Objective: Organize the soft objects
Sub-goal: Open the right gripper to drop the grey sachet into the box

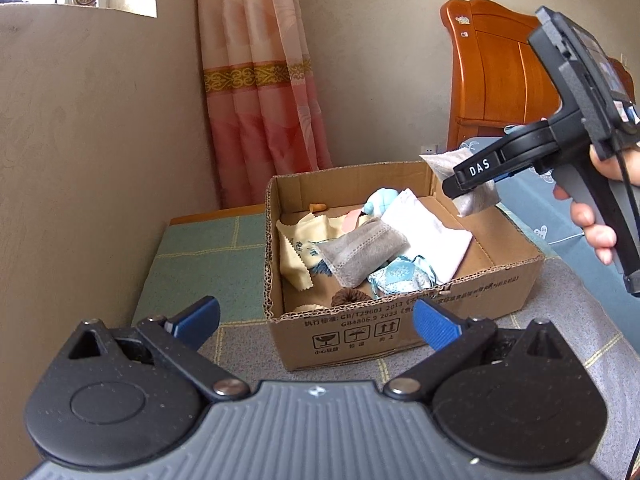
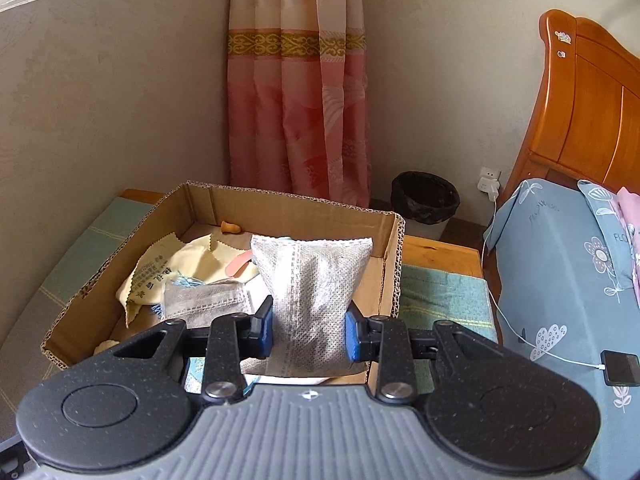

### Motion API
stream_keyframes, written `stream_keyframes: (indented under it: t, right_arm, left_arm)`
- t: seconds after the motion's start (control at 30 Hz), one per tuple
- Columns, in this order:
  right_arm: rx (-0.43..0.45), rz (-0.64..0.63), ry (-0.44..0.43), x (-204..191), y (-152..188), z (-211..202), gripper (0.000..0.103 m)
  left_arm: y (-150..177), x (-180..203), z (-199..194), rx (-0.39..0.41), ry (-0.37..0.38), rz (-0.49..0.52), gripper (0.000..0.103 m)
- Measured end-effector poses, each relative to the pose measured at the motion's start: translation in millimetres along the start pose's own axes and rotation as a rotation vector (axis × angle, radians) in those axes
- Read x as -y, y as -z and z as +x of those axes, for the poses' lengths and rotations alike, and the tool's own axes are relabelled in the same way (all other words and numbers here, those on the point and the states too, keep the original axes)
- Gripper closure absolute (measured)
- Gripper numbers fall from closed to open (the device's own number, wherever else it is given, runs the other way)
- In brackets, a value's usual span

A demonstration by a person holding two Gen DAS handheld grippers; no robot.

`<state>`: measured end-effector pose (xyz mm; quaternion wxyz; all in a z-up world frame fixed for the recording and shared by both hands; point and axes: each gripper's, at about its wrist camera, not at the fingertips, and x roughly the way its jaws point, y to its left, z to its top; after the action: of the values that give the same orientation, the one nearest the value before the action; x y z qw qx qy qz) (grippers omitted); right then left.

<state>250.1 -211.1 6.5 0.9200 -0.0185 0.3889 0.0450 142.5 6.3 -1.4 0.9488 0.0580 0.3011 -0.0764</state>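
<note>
An open cardboard box (image 1: pixel 404 320) sits on a mat and holds soft items: a grey pouch (image 1: pixel 360 252), a white cloth (image 1: pixel 428 232), a cream cloth (image 1: pixel 296 252), a light-blue toy (image 1: pixel 382 200) and a brown hair tie (image 1: pixel 352 298). My left gripper (image 1: pixel 316 320) stands open and empty just in front of the box's near wall. My right gripper (image 2: pixel 308 330) is shut on a second grey mesh pouch (image 2: pixel 312 284), held upright above the box (image 2: pixel 384 276). In the left wrist view that gripper (image 1: pixel 460 190) hangs over the box's far right corner with the pouch (image 1: pixel 476 196) in it.
A pink curtain (image 2: pixel 296 100) hangs behind the box. A black waste bin (image 2: pixel 426 200) stands by the wall. To the right is a bed with a wooden headboard (image 2: pixel 588 112) and a blue cover (image 2: pixel 568 276), with a phone (image 2: pixel 622 368) charging on it.
</note>
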Motion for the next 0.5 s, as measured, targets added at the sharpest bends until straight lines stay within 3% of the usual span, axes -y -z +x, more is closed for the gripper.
stream_keyframes:
  t: [0.03, 0.1, 0.13, 0.17, 0.3, 0.5]
  right_arm:
    - [0.000, 0.002, 0.004, 0.1, -0.4, 2.3, 0.062]
    - [0.007, 0.010, 0.016, 1.0, -0.9, 5.8, 0.036]
    - [0.020, 0.015, 0.028, 1.9, -0.6, 5.6, 0.013]
    - [0.039, 0.019, 0.036, 2.6, -1.4, 4.5, 0.001]
    - [0.044, 0.041, 0.045, 7.6, -1.0, -3.4, 0.000]
    - [0.005, 0.056, 0.069, 7.5, 8.5, -25.9, 0.000]
  left_arm:
    - [0.1, -0.5, 0.1, 0.000, -0.005, -0.005, 0.001]
    - [0.2, -0.8, -0.7, 0.002, -0.011, -0.008, 0.001]
    - [0.8, -0.6, -1.4, 0.003, -0.016, -0.008, 0.001]
    - [0.7, -0.4, -1.4, 0.003, -0.022, -0.009, 0.001]
    - [-0.1, 3.7, -2.7, 0.006, -0.060, 0.017, 0.001]
    - [-3.8, 3.7, -9.8, 0.008, -0.044, -0.006, 0.001]
